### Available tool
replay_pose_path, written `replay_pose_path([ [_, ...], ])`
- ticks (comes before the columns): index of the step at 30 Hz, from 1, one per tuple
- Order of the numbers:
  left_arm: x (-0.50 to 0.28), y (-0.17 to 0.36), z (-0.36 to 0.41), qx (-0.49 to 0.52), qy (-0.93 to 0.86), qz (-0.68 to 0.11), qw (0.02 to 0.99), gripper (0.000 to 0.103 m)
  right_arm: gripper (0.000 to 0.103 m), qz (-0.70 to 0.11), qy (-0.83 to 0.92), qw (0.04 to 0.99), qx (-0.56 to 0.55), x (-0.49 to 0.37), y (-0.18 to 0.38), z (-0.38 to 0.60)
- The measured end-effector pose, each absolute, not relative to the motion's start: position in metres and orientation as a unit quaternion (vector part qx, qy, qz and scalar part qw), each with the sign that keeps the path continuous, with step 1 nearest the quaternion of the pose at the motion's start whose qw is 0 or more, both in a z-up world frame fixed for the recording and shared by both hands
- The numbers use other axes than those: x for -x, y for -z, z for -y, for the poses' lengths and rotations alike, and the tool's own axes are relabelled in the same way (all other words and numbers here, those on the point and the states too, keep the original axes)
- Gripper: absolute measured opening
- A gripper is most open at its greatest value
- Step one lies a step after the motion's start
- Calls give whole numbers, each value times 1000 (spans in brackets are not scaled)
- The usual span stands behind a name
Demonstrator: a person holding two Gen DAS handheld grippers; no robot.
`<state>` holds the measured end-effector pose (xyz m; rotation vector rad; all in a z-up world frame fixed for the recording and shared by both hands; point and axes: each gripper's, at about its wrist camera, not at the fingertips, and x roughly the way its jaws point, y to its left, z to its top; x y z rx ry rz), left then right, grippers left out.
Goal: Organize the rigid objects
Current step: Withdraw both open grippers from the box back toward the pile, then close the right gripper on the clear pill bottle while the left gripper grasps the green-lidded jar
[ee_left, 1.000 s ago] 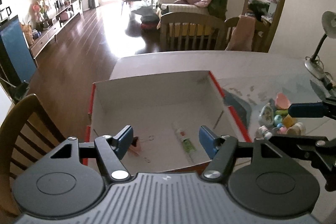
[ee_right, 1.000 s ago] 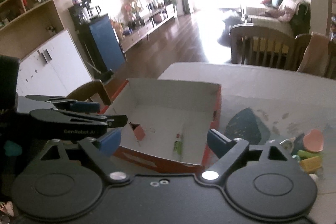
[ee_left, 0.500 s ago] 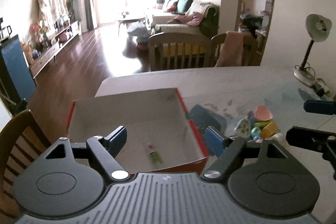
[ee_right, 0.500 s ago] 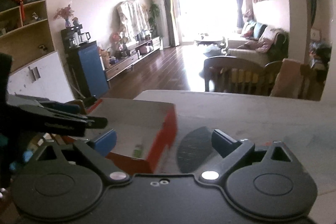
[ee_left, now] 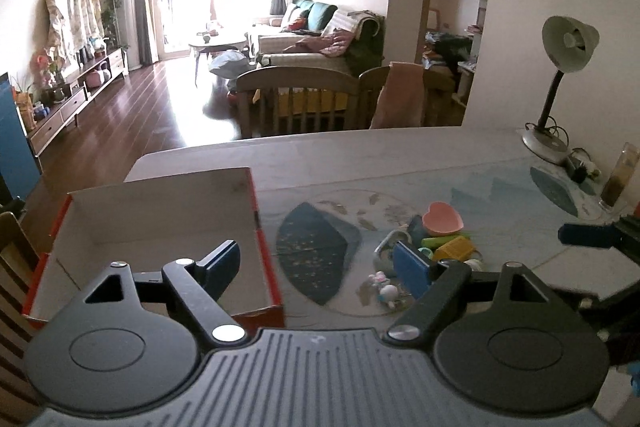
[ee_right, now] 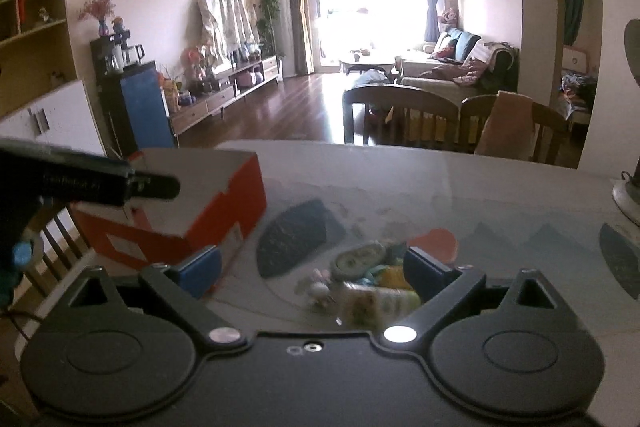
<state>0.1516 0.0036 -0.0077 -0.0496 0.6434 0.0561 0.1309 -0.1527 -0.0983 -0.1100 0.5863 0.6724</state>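
On the counter point(ee_left: 400, 155), right of the red box point(ee_left: 264, 267), lies the pile point(ee_left: 424, 251) of small rigid things: a pink heart dish point(ee_left: 442, 217), a yellow block point(ee_left: 456, 249), a padlock-like piece point(ee_left: 386, 253), and others too blurred to name. Our left hand-held gripper point(ee_left: 320, 267) hangs between box and pile, jaws just widened with nothing between them; our right hand-held gripper point(ee_right: 312, 269) stands wide open over the pile, empty too. We judge the step is reaching for the next piece. We should pick one thing at the pile's edge, straddle it squarely, come down slowly so neighbours stay put, close only once both pads flank it, then carry it into the box
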Motion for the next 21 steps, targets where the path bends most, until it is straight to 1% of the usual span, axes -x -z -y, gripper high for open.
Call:
replay_pose_path([
  [6, -166, 20, 25, 30, -16, -318, 948, 85, 97, -306, -332, 889, 71, -135, 122, 169],
  [7, -168, 22, 28, 32, -15, -316, 948, 91, 97, -310, -332, 888, 73, -137, 128, 173],
  [8, -170, 23, 33, 32, -14, -313, 949, 100, 97, -314, -331, 887, 74, -139, 132, 176],
  [9, -171, 25, 38, 32, -16, -307, 951, 103, 97, -318, -330, 886, 76, -142, 137, 179],
  [14, -189, 37, 64, 29, -20, -314, 949, 103, 97, -333, -337, 876, 90, -152, 161, 184],
  [21, -227, 62, 100, 38, -2, -370, 928, 103, 96, -349, -358, 859, 113, -161, 192, 178],
])
